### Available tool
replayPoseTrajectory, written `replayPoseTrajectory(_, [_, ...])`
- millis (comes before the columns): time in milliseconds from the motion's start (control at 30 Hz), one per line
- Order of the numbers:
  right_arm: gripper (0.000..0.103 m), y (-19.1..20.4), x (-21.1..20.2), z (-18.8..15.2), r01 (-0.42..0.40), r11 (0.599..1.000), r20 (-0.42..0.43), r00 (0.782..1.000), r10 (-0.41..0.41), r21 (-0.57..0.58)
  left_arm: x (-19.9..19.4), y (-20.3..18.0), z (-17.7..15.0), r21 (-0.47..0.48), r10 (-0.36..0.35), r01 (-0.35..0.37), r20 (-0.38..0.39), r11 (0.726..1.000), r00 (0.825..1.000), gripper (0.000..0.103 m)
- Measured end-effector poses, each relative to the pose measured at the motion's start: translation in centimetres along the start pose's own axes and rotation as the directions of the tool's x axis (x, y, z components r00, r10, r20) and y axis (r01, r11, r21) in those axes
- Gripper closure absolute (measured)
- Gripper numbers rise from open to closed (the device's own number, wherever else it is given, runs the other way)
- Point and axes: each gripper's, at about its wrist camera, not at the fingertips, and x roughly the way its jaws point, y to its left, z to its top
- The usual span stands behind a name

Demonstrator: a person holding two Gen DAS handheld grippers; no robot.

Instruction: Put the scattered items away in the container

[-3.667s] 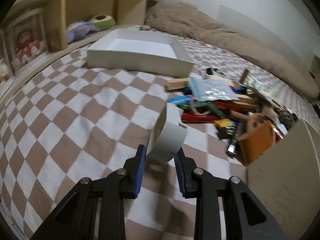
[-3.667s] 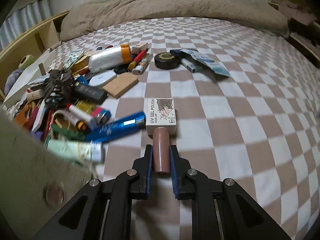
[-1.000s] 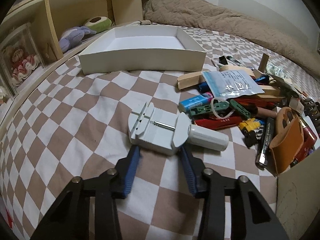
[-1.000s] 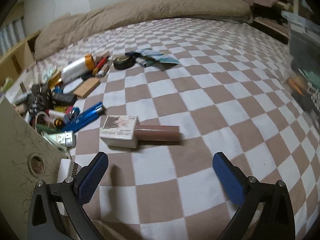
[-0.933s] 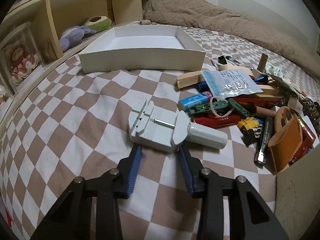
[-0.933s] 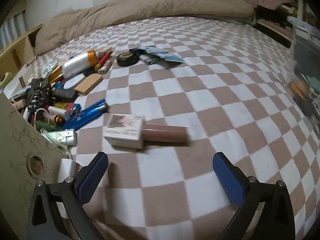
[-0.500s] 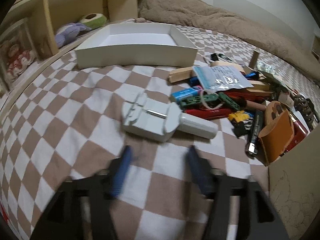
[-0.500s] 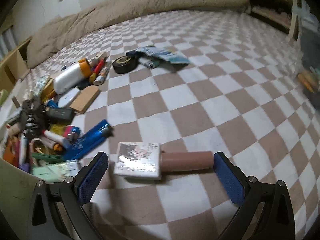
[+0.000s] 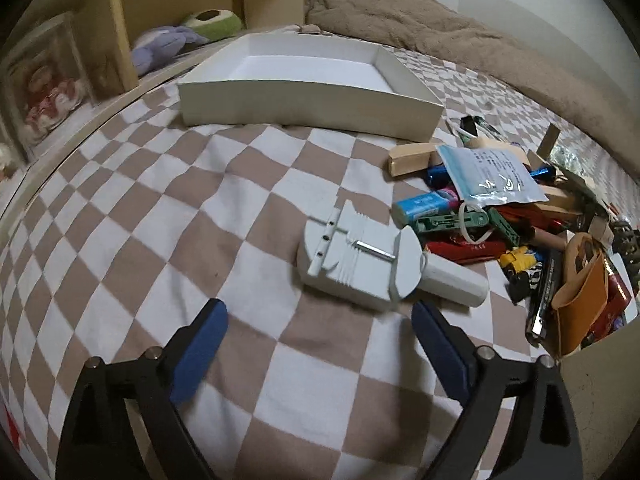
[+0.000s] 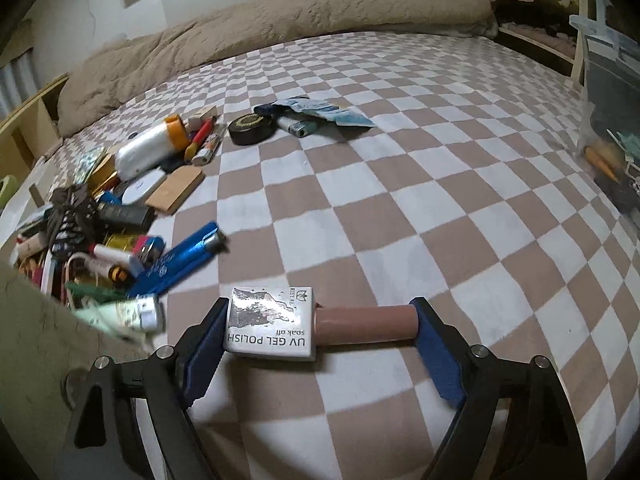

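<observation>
Your right gripper point(image 10: 320, 332) was spread wide around the gel polish bottle point(image 10: 320, 330), its blue pads at the two ends: the left pad against the white square body, the right pad at the end of the pink cap. Whether the pads were pressing it could not be told. The bottle lay on its side on the checkered blanket point(image 10: 400, 200), long axis running left to right across your fingers, cap pointing right, label facing up.

To its left, just beside the white body, lay a pale green tube point(image 10: 120, 314), and beyond that a blue tube point(image 10: 176, 258) angled toward the scattered pile point(image 10: 100, 220). A black round tin point(image 10: 251, 130) sat well apart, farther up the blanket.

Your left gripper point(image 9: 320, 344) was open and held nothing. Just ahead of its fingers lay the grey watch-link tool point(image 9: 358, 260), flat on the blanket, long axis running left to right, its white handle point(image 9: 454, 280) pointing right toward the clutter. The white container point(image 9: 308, 106) stood farther ahead, open side up, with bare blanket between it and the tool. A printed packet point(image 9: 490, 176) lay atop the pile to the right.
</observation>
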Motion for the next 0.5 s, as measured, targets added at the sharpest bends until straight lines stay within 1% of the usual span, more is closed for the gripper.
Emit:
replayPoseTrajectory(133, [0.016,0.2,0.1,-0.1,0.009,1.0,-0.004,1.0,-0.009,-0.007,0.9,-1.3,0.2,0.075,0.029,-0.027,-0.03,0.997,0.999,0.003])
replayPoseTrajectory(267, [0.016,0.6,0.5,-0.1,0.033,0.999,-0.007,0.999,-0.033,-0.028,1.4,-1.7,1.2,0.117,0.033,-0.029,-0.037,0.993,0.999,0.003])
replayPoseTrajectory(367, [0.016,0.5,0.6,0.0,0.03,0.999,-0.008,1.0,-0.03,-0.025,1.9,-1.8,1.9,0.145,0.03,-0.026,-0.026,0.989,0.999,0.003])
replayPoseTrajectory(400, [0.016,0.5,0.6,0.0,0.028,0.999,-0.008,1.0,-0.028,-0.024,2.1,-1.8,2.1,0.147,0.026,-0.022,-0.026,0.989,0.999,0.005])
replayPoseTrajectory(467, [0.016,0.5,0.6,0.0,0.029,0.999,-0.008,1.0,-0.029,-0.025,2.2,-1.7,2.1,0.146,0.01,-0.007,-0.019,0.989,1.0,0.019])
replayPoseTrajectory(500, [0.016,0.5,0.6,0.0,0.029,0.999,-0.009,1.0,-0.029,-0.026,2.1,-1.8,2.1,0.148,0.004,-0.002,-0.011,0.989,1.0,0.023])
